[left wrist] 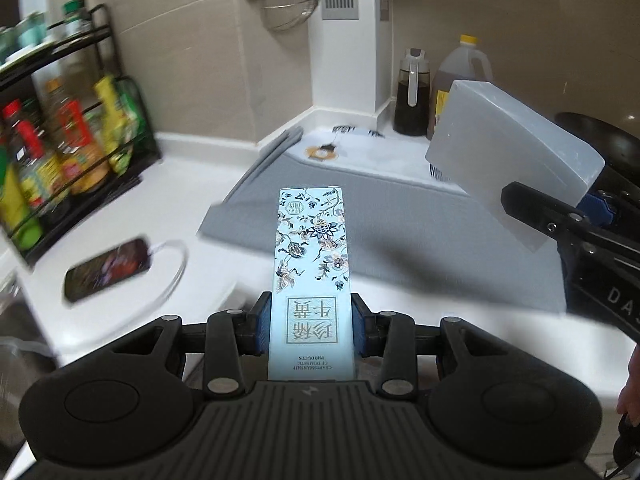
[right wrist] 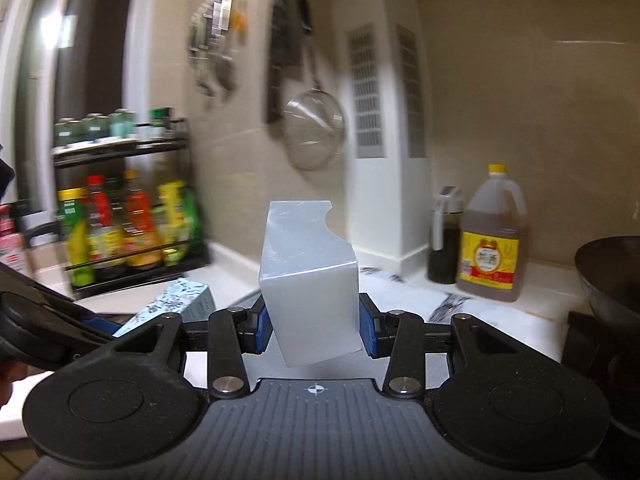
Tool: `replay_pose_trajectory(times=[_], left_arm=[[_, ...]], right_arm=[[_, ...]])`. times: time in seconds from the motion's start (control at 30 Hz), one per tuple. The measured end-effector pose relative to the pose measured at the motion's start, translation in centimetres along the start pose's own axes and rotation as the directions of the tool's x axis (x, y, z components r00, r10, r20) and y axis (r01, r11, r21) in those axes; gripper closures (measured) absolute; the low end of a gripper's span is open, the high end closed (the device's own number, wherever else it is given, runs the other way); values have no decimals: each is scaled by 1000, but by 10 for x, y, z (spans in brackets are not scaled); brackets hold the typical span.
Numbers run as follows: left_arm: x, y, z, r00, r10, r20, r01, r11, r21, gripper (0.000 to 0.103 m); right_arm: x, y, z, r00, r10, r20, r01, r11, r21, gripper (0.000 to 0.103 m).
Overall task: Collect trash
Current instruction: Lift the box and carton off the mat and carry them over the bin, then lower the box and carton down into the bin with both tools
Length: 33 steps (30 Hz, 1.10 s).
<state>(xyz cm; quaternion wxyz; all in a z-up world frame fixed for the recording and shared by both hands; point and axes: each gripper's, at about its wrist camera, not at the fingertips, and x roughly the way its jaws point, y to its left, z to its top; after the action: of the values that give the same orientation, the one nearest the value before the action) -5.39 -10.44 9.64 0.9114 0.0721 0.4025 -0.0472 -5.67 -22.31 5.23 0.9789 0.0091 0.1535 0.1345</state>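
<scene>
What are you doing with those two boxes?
A person is collecting trash in a kitchen with a gripper in each hand. The left gripper is shut on a flowered box. The right gripper is shut on a plain white box. Both boxes are held up above the counter, over a grey mat. A phone lies on the counter, and oil bottles stand in the corner.

Floral box (left wrist: 310,276): long, pale blue, flower print plus gold characters, pinched at its near end between blue pads, pointing to 12 o'clock above the counter. White box (right wrist: 310,280): plain, translucent, notched top edge, tilted, clamped at its lower sides, airborne.
</scene>
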Motion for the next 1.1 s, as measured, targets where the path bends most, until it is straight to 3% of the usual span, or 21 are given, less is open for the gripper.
replay_pose_trajectory(times=[0.3,0.57,0.83,1.1], left_arm=[[-72,29,-114,998,38,-51,-41,998,-55,60],[-90,35,-192,991,57,-118,-65,995,-69,60],[-86,28,-230,986,60,-153,-73,994,-82,60],[-84,25,-239,984,67,-163,-80,994,-77,60]], right_arm=[[-81,63,-53,986,121,-114,-127,991,-50,58],[-108,108,-123,940,152,-306,-178,982,-59,58],[-124,132,-170,893,138,-429,-189,979,-78,58],[-127,139,-179,879,124,-460,-194,975,-106,58]])
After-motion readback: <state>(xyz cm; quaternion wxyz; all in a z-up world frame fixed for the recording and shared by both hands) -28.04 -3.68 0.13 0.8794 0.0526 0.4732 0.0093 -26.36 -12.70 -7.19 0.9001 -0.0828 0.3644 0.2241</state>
